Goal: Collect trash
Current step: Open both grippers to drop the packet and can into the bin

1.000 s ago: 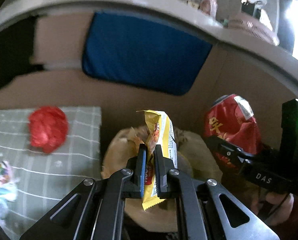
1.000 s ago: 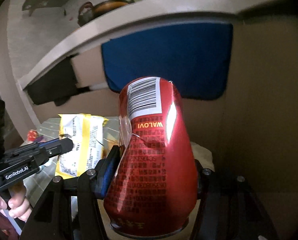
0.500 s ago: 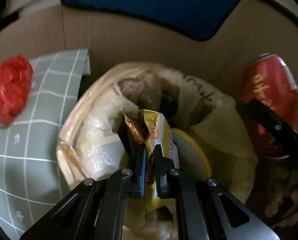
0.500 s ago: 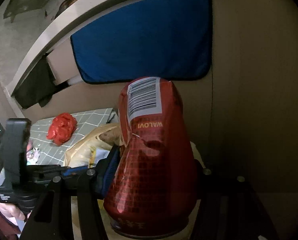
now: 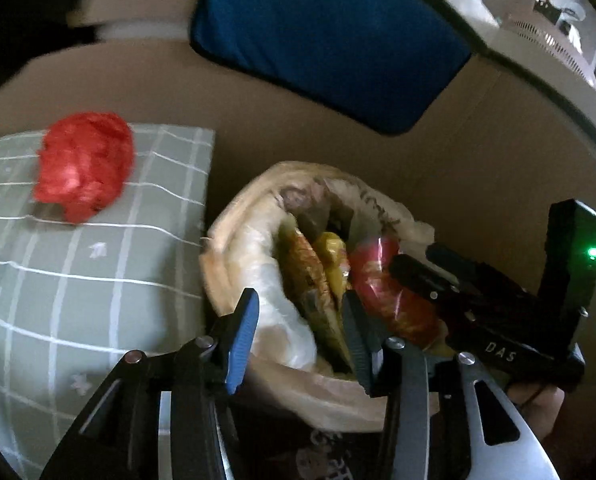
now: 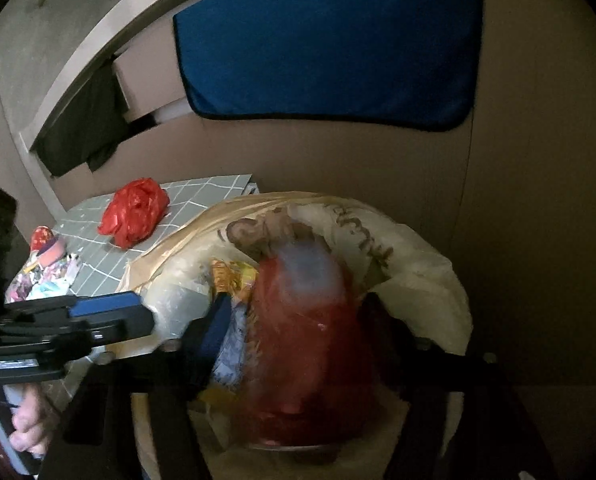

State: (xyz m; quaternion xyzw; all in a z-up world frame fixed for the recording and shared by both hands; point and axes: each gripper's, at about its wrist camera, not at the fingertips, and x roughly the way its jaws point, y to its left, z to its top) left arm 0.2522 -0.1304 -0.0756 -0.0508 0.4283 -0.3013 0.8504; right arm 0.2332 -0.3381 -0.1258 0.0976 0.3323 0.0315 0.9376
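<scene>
Hovering over the bin bag (image 5: 254, 216), the left gripper (image 5: 299, 334) has jaws apart, empty. Right gripper (image 6: 298, 344), jaws clamped on the red can (image 6: 305, 344), blurred.

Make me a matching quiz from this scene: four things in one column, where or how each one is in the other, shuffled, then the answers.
1. crumpled red plastic wad
2. yellow snack wrapper
3. blue fabric panel
4. left gripper

A. inside the beige plastic trash bag
B. open, over that bag
C. on the grey-green checked cloth
D. against the brown cardboard wall

Pairs: 1-C, 2-A, 3-D, 4-B.
</scene>
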